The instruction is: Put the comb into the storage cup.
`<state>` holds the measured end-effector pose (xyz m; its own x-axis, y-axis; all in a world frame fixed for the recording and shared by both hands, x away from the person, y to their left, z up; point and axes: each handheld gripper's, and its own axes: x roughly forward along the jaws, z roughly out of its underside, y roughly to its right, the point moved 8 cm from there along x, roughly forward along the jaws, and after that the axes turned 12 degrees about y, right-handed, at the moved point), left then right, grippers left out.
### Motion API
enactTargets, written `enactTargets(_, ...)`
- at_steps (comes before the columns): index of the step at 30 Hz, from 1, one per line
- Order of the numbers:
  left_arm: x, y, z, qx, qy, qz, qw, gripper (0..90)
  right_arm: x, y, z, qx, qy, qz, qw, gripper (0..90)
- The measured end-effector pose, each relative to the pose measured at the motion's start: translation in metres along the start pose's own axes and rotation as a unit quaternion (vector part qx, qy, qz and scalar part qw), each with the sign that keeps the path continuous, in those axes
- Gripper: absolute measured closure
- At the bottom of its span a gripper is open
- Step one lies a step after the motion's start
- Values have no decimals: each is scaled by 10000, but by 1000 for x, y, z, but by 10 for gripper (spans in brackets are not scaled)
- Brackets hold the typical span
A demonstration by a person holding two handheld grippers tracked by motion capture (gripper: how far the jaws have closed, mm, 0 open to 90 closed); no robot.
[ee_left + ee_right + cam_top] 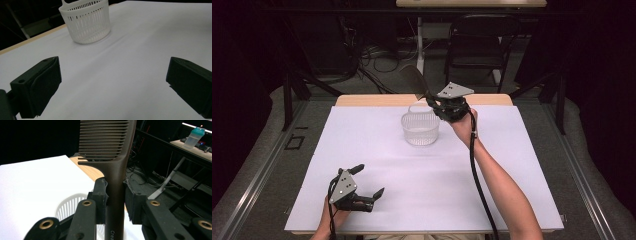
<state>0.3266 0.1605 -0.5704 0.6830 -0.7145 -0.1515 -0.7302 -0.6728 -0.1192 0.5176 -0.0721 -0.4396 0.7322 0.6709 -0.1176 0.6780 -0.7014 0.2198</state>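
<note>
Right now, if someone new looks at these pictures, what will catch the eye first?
First, the dark brown comb, clamped by its handle in the right gripper and held above the white slotted basket at the far middle of the table. Next, the basket itself, standing alone on the white table cover. Last, the left gripper at the near left, its jaws wide open with nothing between them.

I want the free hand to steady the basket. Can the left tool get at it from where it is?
Probably yes: the left tool is open, and bare white table cover lies between it and the white basket.
</note>
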Motion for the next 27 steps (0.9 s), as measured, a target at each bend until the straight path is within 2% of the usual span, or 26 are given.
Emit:
enactTargets(6,-1,0,0,2,2,-14,10000,1,6,-1,2,9,67,-35,10000,727)
enactTargets(12,0,1,0,15,-14,2,10000,1,11,-2,5,131,128,-53,9998,727)
enactTargets(27,-1,0,0,13,-13,-20,10000,1,15,-3,4,172,217,-119,9995,727)
